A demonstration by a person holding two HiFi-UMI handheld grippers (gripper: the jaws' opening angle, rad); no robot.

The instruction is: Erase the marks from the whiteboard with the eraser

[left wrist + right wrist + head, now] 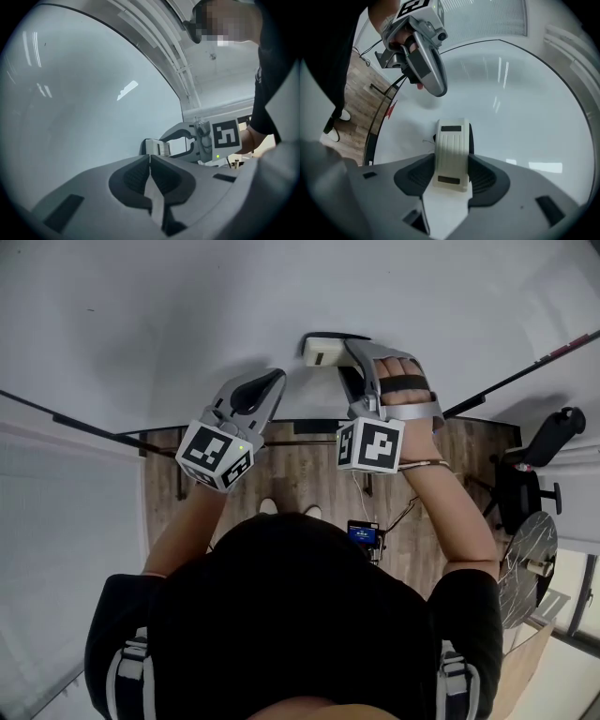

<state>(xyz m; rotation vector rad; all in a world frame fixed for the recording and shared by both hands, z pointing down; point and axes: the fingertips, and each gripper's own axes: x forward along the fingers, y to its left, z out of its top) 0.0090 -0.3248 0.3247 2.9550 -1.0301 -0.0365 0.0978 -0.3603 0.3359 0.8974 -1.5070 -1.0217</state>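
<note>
The whiteboard (141, 324) is seen as a broad white surface, and both grippers are held up before it, near its lower edge. The left gripper (150, 161) is raised close to the whiteboard, a little apart from the right one. Its jaws are pressed together and nothing is caught between them. The right gripper (451, 165) is pointed at the whiteboard, and its jaws are closed on the sides of the eraser (451, 152). The eraser's ribbed cream back is turned away from the whiteboard and its dark felt side is turned toward it, seemingly laid on the surface. A faint thin mark (425, 140) is left on the whiteboard just beside the eraser.
</note>
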